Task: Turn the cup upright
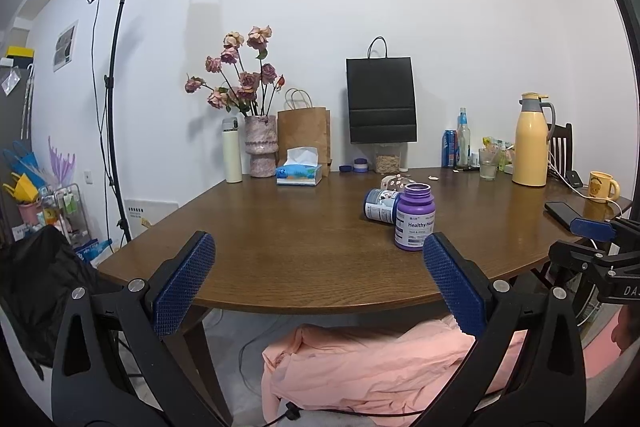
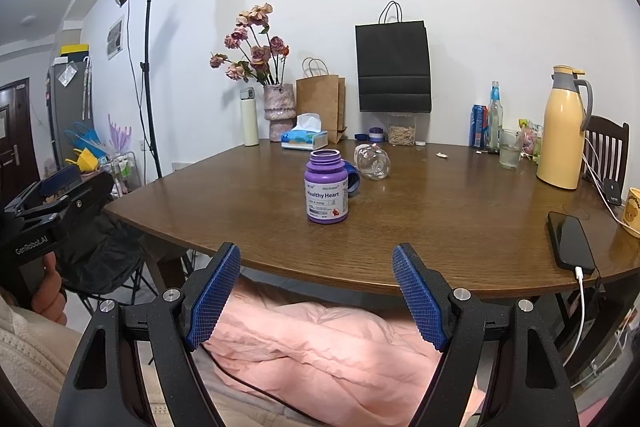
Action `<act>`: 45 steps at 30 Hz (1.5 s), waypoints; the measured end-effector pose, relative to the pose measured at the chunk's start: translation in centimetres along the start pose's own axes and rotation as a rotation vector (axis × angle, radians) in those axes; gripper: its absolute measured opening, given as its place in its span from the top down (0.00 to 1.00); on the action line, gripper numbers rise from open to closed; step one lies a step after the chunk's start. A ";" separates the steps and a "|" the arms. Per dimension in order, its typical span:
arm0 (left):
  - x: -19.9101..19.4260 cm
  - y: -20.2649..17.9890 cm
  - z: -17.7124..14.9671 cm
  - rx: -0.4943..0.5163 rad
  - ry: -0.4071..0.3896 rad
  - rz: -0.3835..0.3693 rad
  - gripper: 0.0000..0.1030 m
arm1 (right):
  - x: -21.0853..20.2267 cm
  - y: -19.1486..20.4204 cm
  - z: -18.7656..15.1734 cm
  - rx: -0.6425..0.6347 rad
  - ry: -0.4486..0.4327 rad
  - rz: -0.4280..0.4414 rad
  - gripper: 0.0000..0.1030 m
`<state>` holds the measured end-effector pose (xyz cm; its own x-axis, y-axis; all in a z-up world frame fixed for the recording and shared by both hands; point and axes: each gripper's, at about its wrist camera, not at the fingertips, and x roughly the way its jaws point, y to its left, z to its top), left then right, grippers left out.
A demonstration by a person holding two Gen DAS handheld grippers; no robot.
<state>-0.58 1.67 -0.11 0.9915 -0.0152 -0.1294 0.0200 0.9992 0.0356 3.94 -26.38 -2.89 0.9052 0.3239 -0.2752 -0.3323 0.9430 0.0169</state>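
A clear glass cup [image 2: 373,161] lies on its side on the brown table [image 2: 440,223], behind the purple bottle; in the left wrist view it [image 1: 396,182] is partly hidden. A purple "Healthy Heart" bottle [image 2: 326,188] stands upright without a cap, also in the left wrist view [image 1: 414,217]. A blue-labelled bottle [image 1: 380,205] lies on its side beside it. My left gripper [image 1: 318,273] is open and empty, held off the table's near edge. My right gripper [image 2: 316,287] is open and empty, also short of the near edge.
Along the far edge stand a white flask [image 2: 249,116], a vase of flowers [image 2: 280,111], a tissue box [image 2: 305,138], paper bags [image 2: 394,67], bottles, a drinking glass [image 2: 510,148] and a yellow jug [image 2: 562,131]. A phone [image 2: 570,241] charges at right. A pink garment [image 2: 320,343] lies below.
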 end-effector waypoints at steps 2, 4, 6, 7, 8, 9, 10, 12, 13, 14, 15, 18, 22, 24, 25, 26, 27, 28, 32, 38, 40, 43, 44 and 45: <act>0.0 0.0 -0.1 0.000 0.002 -0.002 0.00 | 0.0 0.0 0.0 0.001 0.001 0.000 0.19; 0.0 -0.1 -0.1 0.000 0.004 -0.006 0.00 | 0.1 0.0 0.0 0.002 0.002 0.005 0.19; 0.0 -0.1 -0.1 0.000 0.003 -0.005 0.00 | 0.1 0.0 -0.1 0.003 0.005 0.007 0.19; 0.0 -0.1 -0.1 0.000 0.004 -0.004 0.00 | 0.1 0.0 -0.1 0.003 0.005 0.009 0.19; -0.1 -0.1 -0.1 -0.001 0.004 -0.003 0.00 | 0.1 0.0 -0.1 0.003 0.004 0.009 0.19; 0.0 0.0 -0.1 0.000 0.005 -0.003 0.00 | 0.1 0.0 -0.1 0.004 0.004 0.008 0.19; 0.0 -0.1 -0.1 -0.001 0.006 0.002 0.00 | 0.1 0.0 -0.1 0.004 0.004 0.008 0.19; 0.1 -0.2 0.0 0.001 0.008 0.000 0.00 | 0.1 0.0 -0.1 0.004 0.006 0.007 0.19; 0.1 -0.2 0.0 0.002 0.005 -0.001 0.00 | 0.1 0.0 -0.1 0.004 0.006 0.009 0.19; 0.1 -0.2 0.0 0.001 0.004 0.000 0.00 | 0.1 0.0 -0.1 0.004 0.006 0.010 0.19; 0.1 -0.3 0.0 0.001 0.004 0.000 0.00 | 0.1 0.0 -0.2 0.004 0.006 0.009 0.19; 0.1 -0.3 0.0 0.001 0.004 0.000 0.00 | 0.2 0.0 -0.2 0.005 0.008 0.012 0.19; 0.1 -0.2 0.0 0.002 0.003 -0.001 0.00 | 0.2 0.0 -0.3 0.006 0.008 0.013 0.19; 0.1 -0.2 0.1 0.001 0.004 0.000 0.00 | 0.2 0.0 -0.3 0.006 0.008 0.014 0.19; 0.1 -0.2 0.1 0.001 0.004 -0.001 0.00 | 0.3 0.1 -0.3 0.007 0.009 0.014 0.19; 0.1 -0.2 0.1 0.001 0.004 -0.001 0.00 | 0.2 0.0 -0.3 0.006 0.008 0.013 0.19; 0.1 -0.2 0.1 0.001 0.004 0.000 0.00 | 0.2 0.0 -0.3 0.006 0.007 0.013 0.19; 0.1 -0.2 0.1 0.002 0.004 -0.001 0.00 | 0.2 0.0 -0.3 0.005 0.007 0.013 0.19; 0.1 -0.2 0.0 0.001 0.004 -0.001 0.00 | 0.2 0.0 -0.3 0.006 0.007 0.013 0.19; 0.1 -0.2 0.1 0.003 0.004 -0.003 0.00 | 0.2 0.0 -0.3 0.007 0.009 0.012 0.19; 0.1 -0.2 0.3 0.003 0.004 -0.005 0.00 | 0.2 0.0 -0.4 0.006 0.009 0.011 0.19; 0.1 -0.2 0.3 0.005 0.003 0.000 0.00 | 0.2 0.0 -0.5 0.008 0.012 0.009 0.19; 0.1 -0.3 0.4 0.005 0.002 0.002 0.00 | 0.2 0.0 -0.6 0.009 0.013 0.008 0.19; 0.1 -0.2 0.5 0.005 0.001 0.002 0.00 | 0.3 0.0 -0.6 0.010 0.014 0.008 0.19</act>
